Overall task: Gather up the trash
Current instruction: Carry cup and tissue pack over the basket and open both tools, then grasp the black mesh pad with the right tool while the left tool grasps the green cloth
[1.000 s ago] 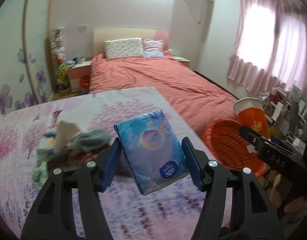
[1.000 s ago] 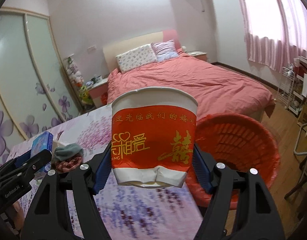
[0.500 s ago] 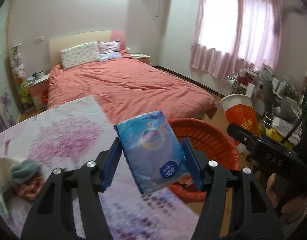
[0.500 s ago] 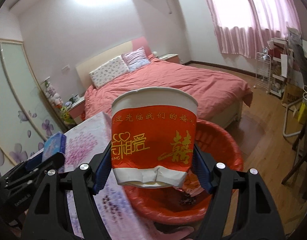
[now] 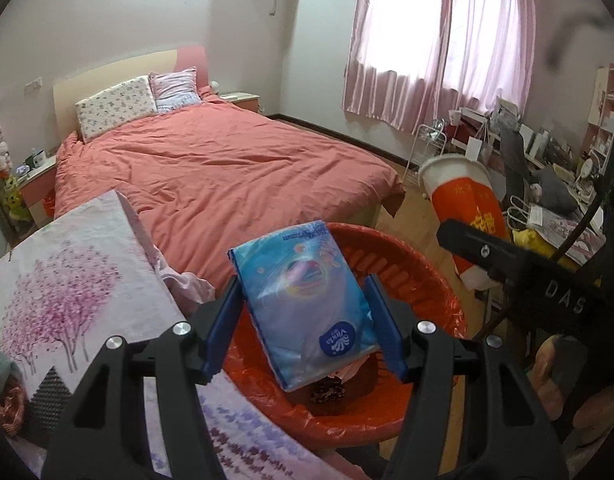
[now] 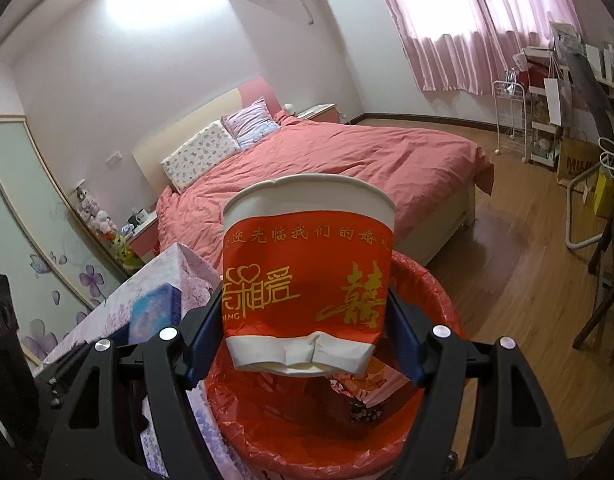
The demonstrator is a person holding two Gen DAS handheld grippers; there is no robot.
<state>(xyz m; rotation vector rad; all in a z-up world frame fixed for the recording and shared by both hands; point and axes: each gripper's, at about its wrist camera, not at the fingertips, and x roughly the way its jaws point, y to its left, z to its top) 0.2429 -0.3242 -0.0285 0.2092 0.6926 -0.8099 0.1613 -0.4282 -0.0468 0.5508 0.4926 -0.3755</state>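
The left gripper (image 5: 305,322) jaws are pinching a blue tissue pack (image 5: 305,304), glossy, with a round logo near its lower end. The right gripper (image 6: 307,334) jaws are pinching a paper cup (image 6: 307,276), white with a red band, gold characters and a crumpled base. Both are hanging over the red basket (image 6: 435,292) lined with a red bag, beside the flowered bench (image 5: 67,264).
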